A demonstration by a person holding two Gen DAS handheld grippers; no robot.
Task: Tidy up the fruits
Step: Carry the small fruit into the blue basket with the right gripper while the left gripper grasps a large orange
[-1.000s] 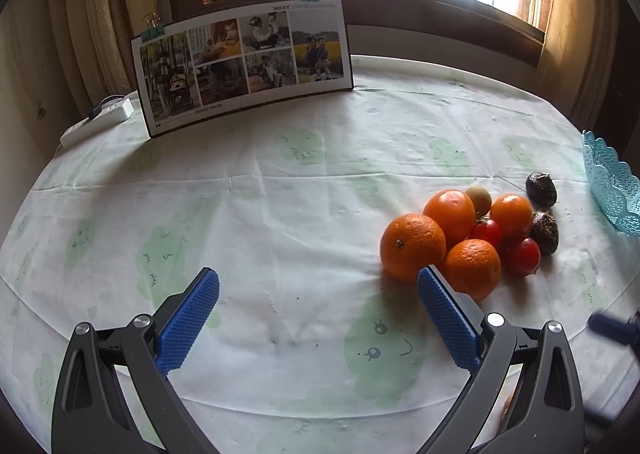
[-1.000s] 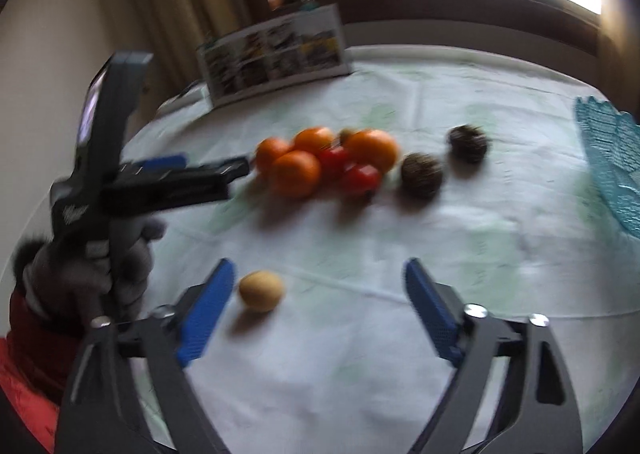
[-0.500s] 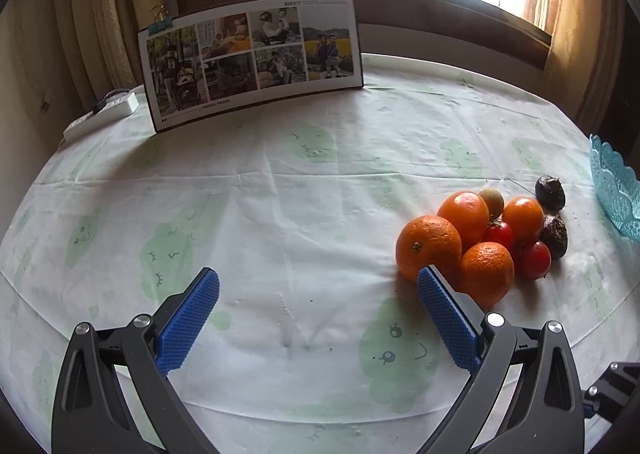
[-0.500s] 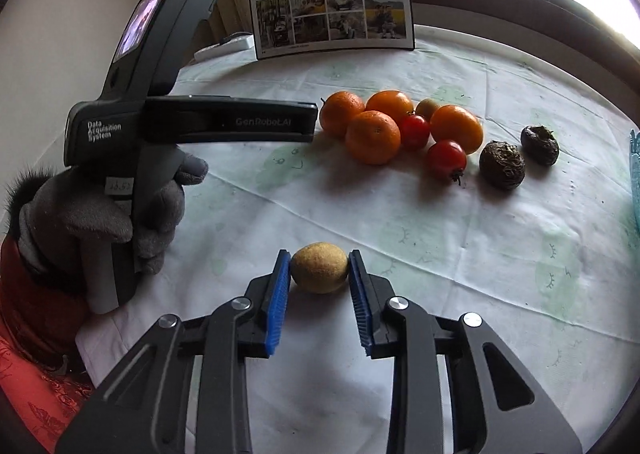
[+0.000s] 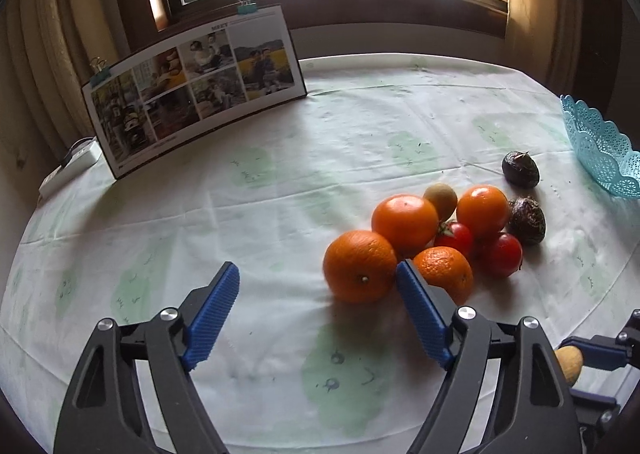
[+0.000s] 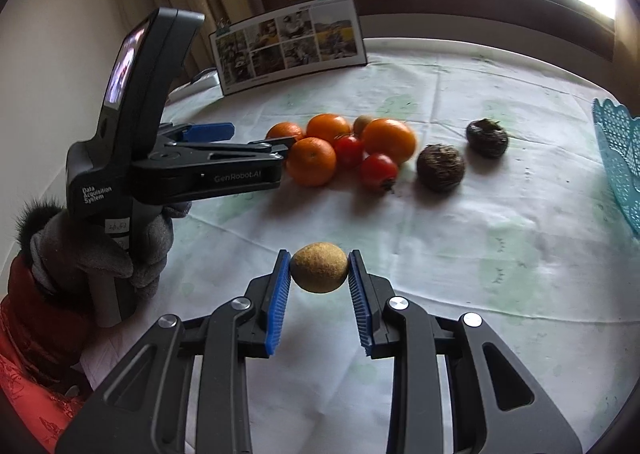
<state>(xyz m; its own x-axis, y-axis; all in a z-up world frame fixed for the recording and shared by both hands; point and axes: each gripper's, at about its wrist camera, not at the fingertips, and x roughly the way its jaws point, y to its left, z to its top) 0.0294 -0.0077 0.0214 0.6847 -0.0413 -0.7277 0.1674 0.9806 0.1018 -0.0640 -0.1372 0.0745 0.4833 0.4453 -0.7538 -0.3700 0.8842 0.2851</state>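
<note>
Several oranges, two red tomatoes (image 5: 502,254), a second kiwi (image 5: 440,200) and two dark wrinkled fruits (image 5: 527,220) lie clustered on the pale tablecloth. My left gripper (image 5: 318,294) has its jaws closing around the nearest orange (image 5: 360,266). That orange sits by the right pad, and the left pad is well clear of it. My right gripper (image 6: 319,274) is shut on a brown kiwi (image 6: 319,267) just over the cloth, in front of the pile. That kiwi (image 5: 570,362) also shows at the lower right of the left wrist view.
A teal lace basket (image 5: 600,150) stands at the table's right edge. A photo board (image 5: 196,90) leans at the back by the window, with a white power strip (image 5: 68,170) to its left. A grey-gloved hand (image 6: 100,258) holds the left gripper.
My right gripper closed on the kiwi, which had been lying loose between its open jaws. My left gripper moved toward the oranges and its jaws narrowed, so the nearest orange is between them.
</note>
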